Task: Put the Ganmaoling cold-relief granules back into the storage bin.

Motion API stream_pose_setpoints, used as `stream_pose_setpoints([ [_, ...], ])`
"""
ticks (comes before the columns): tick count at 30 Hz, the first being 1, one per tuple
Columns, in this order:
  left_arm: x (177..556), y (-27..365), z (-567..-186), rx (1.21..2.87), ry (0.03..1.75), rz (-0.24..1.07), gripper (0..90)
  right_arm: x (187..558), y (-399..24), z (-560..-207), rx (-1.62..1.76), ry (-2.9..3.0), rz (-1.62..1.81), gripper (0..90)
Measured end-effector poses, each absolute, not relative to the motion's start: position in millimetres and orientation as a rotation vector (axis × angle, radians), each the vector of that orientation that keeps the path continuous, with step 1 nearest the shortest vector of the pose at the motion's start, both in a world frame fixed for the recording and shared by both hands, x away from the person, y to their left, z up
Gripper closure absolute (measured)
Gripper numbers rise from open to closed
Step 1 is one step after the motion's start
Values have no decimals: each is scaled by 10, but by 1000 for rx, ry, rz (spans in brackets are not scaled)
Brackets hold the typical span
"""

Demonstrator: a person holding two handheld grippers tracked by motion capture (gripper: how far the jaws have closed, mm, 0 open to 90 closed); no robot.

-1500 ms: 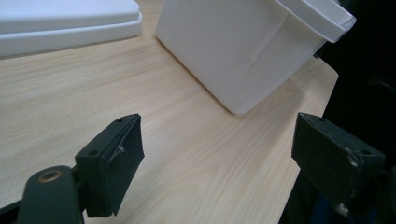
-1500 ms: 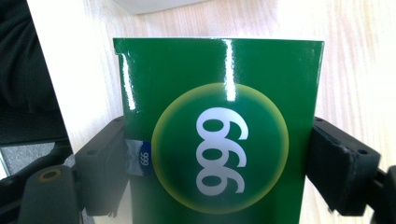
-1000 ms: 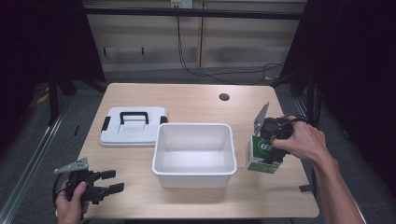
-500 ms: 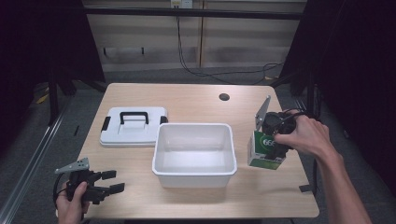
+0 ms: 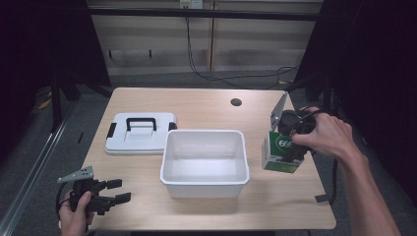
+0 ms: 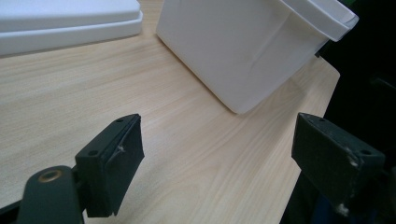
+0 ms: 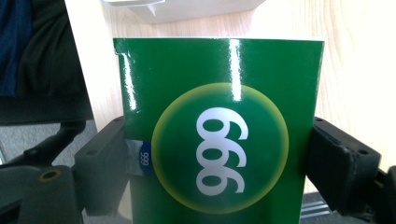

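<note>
A glossy green box (image 5: 276,151) with a yellow-green circle and white digits stands near the table's right edge. My right gripper (image 5: 291,147) is shut on it from above, held by a hand. In the right gripper view the box (image 7: 219,116) sits between the two black jaws, which press on its sides. My left gripper (image 5: 120,191) rests low at the front left corner of the table, open, with nothing in it. In the left gripper view its jaws (image 6: 224,154) stand wide apart over bare wood.
A white open bin (image 5: 204,140) sits mid-table, its wall (image 6: 243,46) ahead of the left gripper. A white lid with a black handle (image 5: 140,132) lies flat to its left. The wooden table (image 5: 196,108) has a small round hole (image 5: 236,102) at the back right.
The right gripper and the green box have shifted slightly upward in the high view. The left gripper has stayed put.
</note>
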State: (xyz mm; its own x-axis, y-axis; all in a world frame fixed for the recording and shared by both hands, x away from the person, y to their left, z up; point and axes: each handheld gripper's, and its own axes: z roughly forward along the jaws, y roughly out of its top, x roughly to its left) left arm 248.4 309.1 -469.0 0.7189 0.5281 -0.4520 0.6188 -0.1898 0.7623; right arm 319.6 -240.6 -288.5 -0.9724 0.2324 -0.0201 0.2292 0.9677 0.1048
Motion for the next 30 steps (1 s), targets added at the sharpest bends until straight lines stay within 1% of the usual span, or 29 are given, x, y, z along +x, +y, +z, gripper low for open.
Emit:
stream_pose_setpoints([
  [21, 2488, 3075, -4694, 1853, 904, -97, 167, 3270, -2191, -2629, 281, 3068, 177, 162],
  [30, 2477, 3072, -4682, 1872, 912, -65, 176, 3259, -2108, -2549, 274, 3057, 188, 161],
])
